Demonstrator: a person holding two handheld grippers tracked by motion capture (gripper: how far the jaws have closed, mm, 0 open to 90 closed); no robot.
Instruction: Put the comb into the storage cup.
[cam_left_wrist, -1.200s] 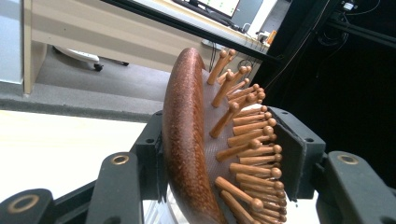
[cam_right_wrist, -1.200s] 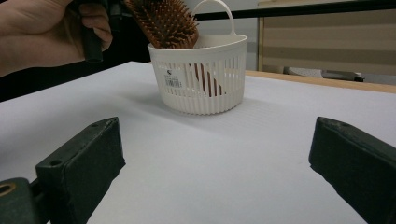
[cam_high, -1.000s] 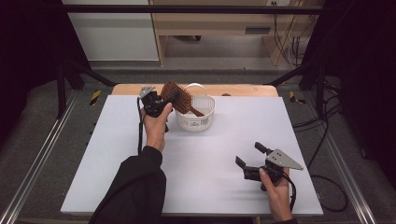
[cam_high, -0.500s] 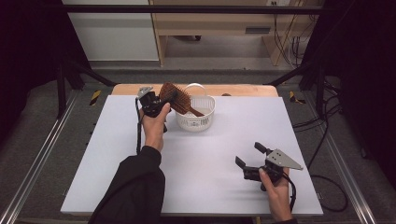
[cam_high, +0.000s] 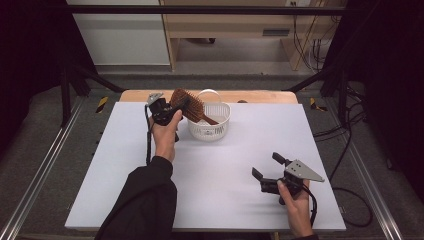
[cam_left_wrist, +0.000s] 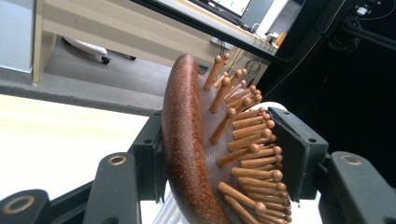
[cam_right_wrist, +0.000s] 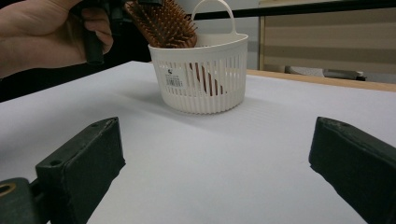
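A brown wooden hairbrush with wooden pins leans tilted over a white slatted basket, its handle down inside the basket. My left gripper is shut on the brush head. In the left gripper view the hairbrush has one pad against its back and the other against the pin tips, within the left gripper. My right gripper rests near the table's front right, open with nothing between its fingers. Its own view shows the right gripper facing the basket and the hairbrush.
The basket stands at the back middle of the white table and has a looped handle. A wooden strip runs along the far edge. Metal rails flank the table.
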